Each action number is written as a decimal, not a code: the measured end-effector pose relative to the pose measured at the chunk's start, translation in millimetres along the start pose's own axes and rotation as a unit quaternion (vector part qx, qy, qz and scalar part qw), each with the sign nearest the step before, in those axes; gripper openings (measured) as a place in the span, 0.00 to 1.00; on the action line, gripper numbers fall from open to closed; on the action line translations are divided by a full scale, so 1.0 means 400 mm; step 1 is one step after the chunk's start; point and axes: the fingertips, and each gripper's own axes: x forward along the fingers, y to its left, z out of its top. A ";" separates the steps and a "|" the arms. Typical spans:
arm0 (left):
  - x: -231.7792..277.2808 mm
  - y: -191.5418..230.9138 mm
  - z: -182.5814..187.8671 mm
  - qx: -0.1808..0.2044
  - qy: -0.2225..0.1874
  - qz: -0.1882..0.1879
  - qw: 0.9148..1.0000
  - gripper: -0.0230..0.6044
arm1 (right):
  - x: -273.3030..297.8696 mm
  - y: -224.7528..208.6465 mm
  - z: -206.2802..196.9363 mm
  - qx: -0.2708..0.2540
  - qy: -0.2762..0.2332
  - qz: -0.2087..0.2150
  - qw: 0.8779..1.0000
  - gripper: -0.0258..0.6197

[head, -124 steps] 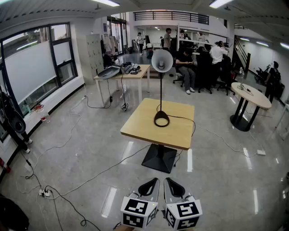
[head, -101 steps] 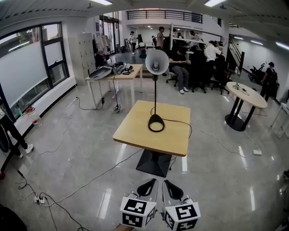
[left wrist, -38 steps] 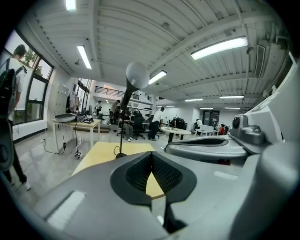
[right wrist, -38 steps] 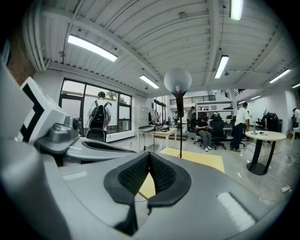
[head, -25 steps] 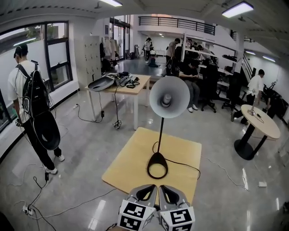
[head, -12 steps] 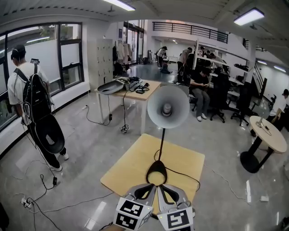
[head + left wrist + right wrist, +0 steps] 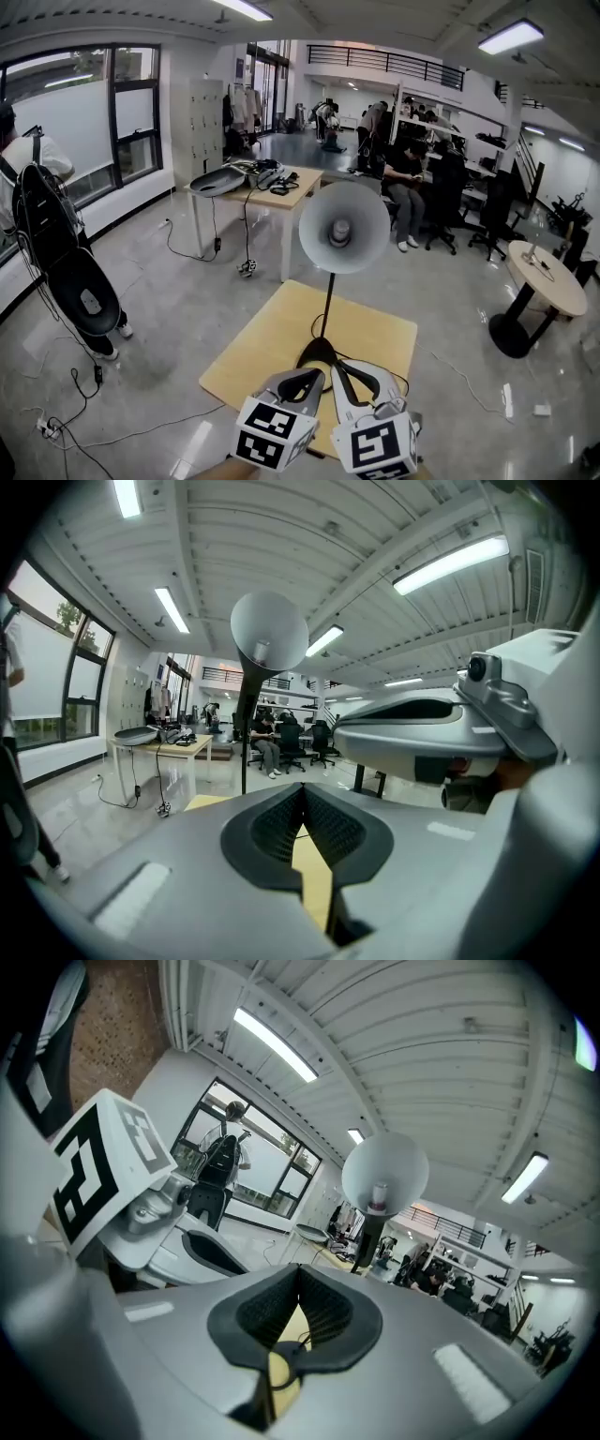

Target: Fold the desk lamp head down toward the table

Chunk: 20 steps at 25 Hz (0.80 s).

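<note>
The lamp head (image 7: 343, 228) stands upright on its stem above the middle of the bench (image 7: 262, 342), untouched. The left gripper (image 7: 305, 380) and right gripper (image 7: 345, 375), jaws closed and empty, have risen and come nearer it, so folding probably comes next.

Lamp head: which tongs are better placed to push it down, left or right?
Right, marginally. In the head view the right tongs sit almost straight under the white cone-shaped lamp head; the left tongs sit toward its left edge. Both are shut, empty and well below it.
</note>
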 end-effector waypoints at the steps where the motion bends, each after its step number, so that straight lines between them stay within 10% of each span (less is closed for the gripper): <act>1: 0.010 0.020 0.002 0.002 -0.003 -0.005 1.000 0.05 | 0.022 -0.008 0.012 -0.012 -0.002 -0.007 1.000 0.05; 20: 0.264 0.546 0.230 0.029 -0.015 -0.104 0.994 0.05 | 0.531 -0.298 0.472 -0.116 -0.029 -0.139 0.983 0.06</act>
